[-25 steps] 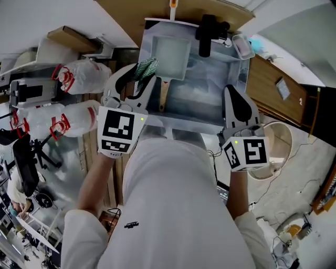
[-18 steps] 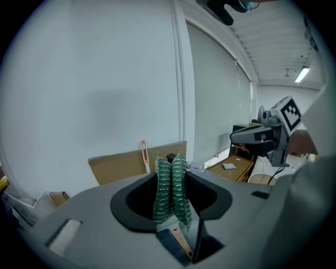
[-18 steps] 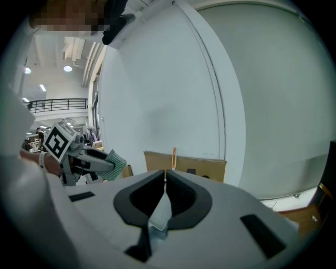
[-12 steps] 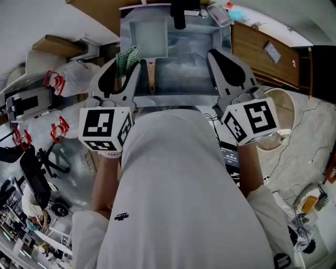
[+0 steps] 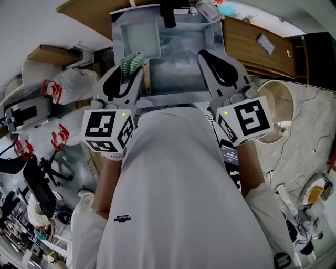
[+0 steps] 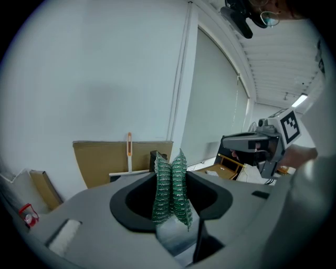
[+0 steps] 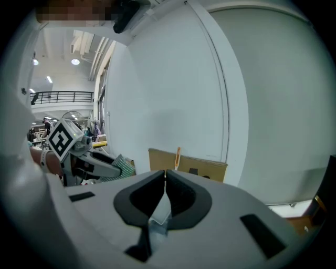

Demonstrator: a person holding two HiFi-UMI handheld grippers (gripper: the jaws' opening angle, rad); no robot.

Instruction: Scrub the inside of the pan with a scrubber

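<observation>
Green mesh, pleated into ridges, stands upright between the jaws of the left gripper (image 6: 170,210): this is the scrubber (image 6: 170,189), and the jaws are clenched on its lower part while its top pokes free above the black pads. From the head view the left gripper (image 5: 126,79) sits at about 10 o'clock of the person's white shirt (image 5: 173,199), its marker cube turned toward the camera, with the scrubber (image 5: 131,62) pointing toward 12 o'clock.

Ahead lies a steel sink (image 5: 184,68). The square pan (image 5: 140,35) rests inside it at the sink's 10 o'clock corner, its pale inside facing up, and its wooden handle (image 5: 147,79) runs back toward 6 o'clock. The scrubber is held just beside that handle, at its 9 o'clock side, short of the pan's basin; whether it touches the handle cannot be told. A black faucet (image 5: 168,13) stands at the sink's 12 o'clock edge.

The right gripper (image 5: 207,58) hovers over the sink's 4 o'clock edge. Its own view shows the right gripper (image 7: 165,176) with jaws pressed together at the tips and nothing between them. A wooden counter (image 5: 252,44) lies at 3 o'clock of the sink.
</observation>
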